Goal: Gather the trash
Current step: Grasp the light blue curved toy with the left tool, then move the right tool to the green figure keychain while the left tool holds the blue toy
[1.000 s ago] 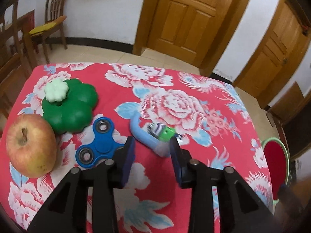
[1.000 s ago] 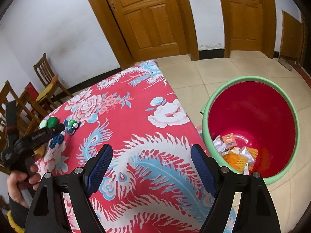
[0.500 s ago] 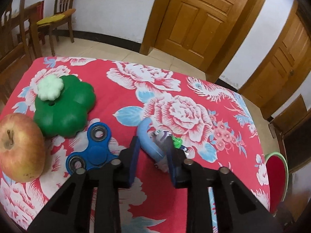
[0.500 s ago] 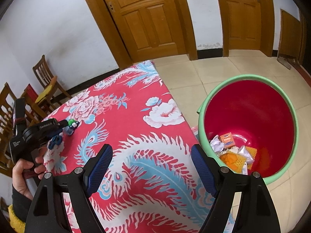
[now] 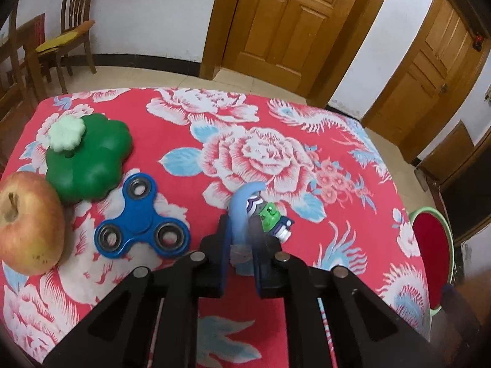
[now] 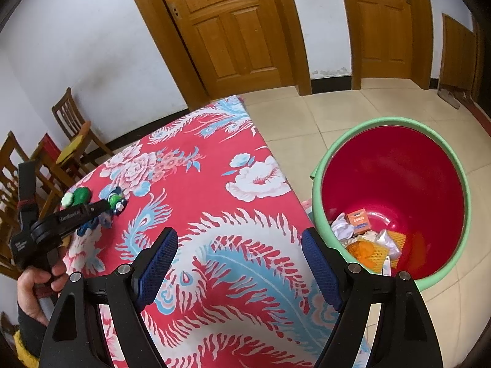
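Note:
My left gripper (image 5: pixel 241 230) is shut on a light blue curved plastic piece (image 5: pixel 242 211) with a green and white wrapper (image 5: pixel 271 217) lying against it on the red flowered tablecloth (image 5: pixel 307 165). In the right wrist view the left gripper (image 6: pixel 104 207) reaches over the same spot. My right gripper (image 6: pixel 237 260) is open and empty above the near table edge. The red bin with a green rim (image 6: pixel 396 184) stands on the floor to the right and holds several scraps (image 6: pixel 362 236). Its rim also shows in the left wrist view (image 5: pixel 429 239).
A blue fidget spinner (image 5: pixel 141 220), a green flower-shaped toy (image 5: pixel 92 159) with a pale cap, and an apple (image 5: pixel 27 224) lie left of the left gripper. Wooden chairs (image 5: pixel 70 30) stand beyond the table's far left. Doors line the back wall.
My left gripper moved forward and closed from open onto the light blue piece. The right gripper stayed open and barely moved.

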